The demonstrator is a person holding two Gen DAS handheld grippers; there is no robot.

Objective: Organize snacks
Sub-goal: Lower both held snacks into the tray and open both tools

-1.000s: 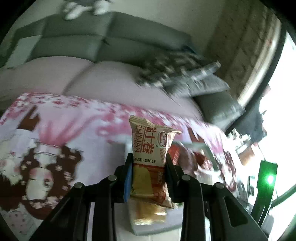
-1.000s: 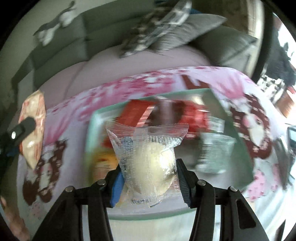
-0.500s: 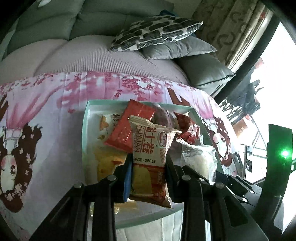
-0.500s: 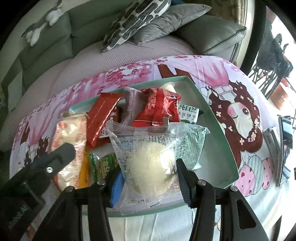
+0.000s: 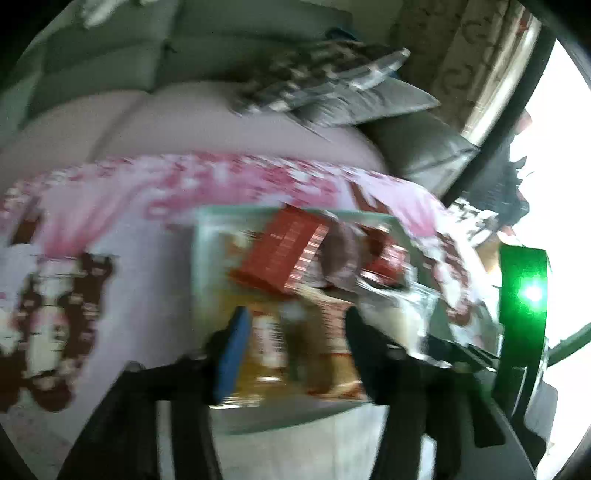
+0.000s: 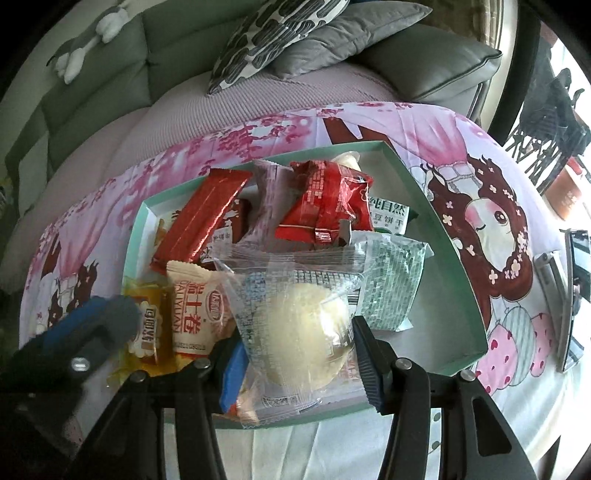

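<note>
My left gripper [image 5: 295, 347] hangs low over the front left of the mint-green tray [image 6: 454, 266], and its jaws are opening. The cream and orange egg-roll packet [image 6: 195, 314] sits between them, loose from the pads, resting among the snacks in the tray. The left wrist view is blurred. My right gripper [image 6: 299, 354] is shut on a clear-wrapped round bun [image 6: 306, 332], held over the tray's front edge. One of the left fingers [image 6: 103, 317] shows at the left of the right wrist view.
The tray holds a long red wrapper [image 6: 199, 221], a crumpled red packet [image 6: 325, 206], a green packet [image 6: 391, 280] and a yellow packet [image 6: 144, 325]. It stands on a pink cartoon cloth [image 6: 491, 221]. A sofa with cushions [image 6: 280, 33] lies behind, a flat device [image 6: 572, 288] to the right.
The left jaws, shut on the egg-roll packet before, now stand apart, and the packet has sunk into the tray. The left gripper moved lower. The right gripper still holds the bun in place.
</note>
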